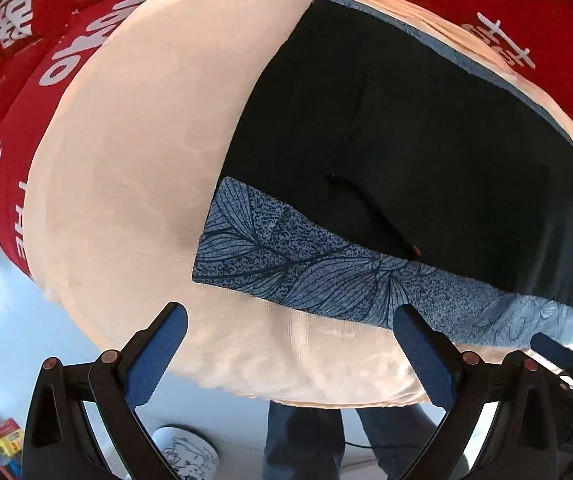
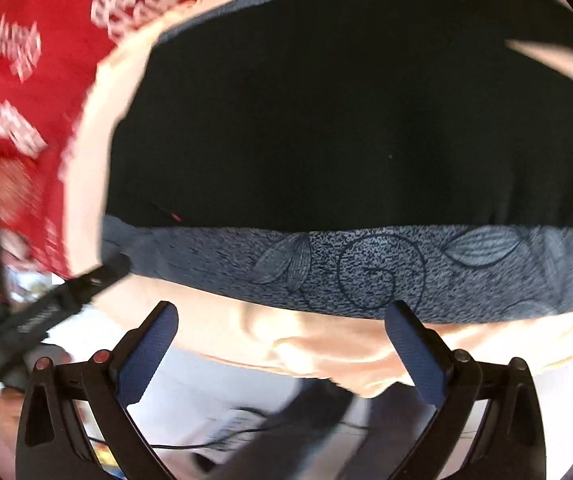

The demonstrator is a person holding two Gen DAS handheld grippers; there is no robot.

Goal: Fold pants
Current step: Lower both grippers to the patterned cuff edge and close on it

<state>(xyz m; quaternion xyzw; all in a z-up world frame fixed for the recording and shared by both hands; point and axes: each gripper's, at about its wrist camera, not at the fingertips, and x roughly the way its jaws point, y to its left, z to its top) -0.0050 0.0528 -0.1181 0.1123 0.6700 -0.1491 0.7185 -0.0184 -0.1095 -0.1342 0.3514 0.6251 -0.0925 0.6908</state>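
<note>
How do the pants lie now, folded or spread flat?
Cannot tell. The black pants lie flat on the peach cloth, patterned waistband nearest; layers and legs aren't visible.

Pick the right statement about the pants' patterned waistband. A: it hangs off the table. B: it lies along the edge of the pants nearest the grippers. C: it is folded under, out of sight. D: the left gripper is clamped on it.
B: the grey leaf-print waistband runs along the near edge of the black pants, just ahead of the open left gripper and open right gripper.
</note>
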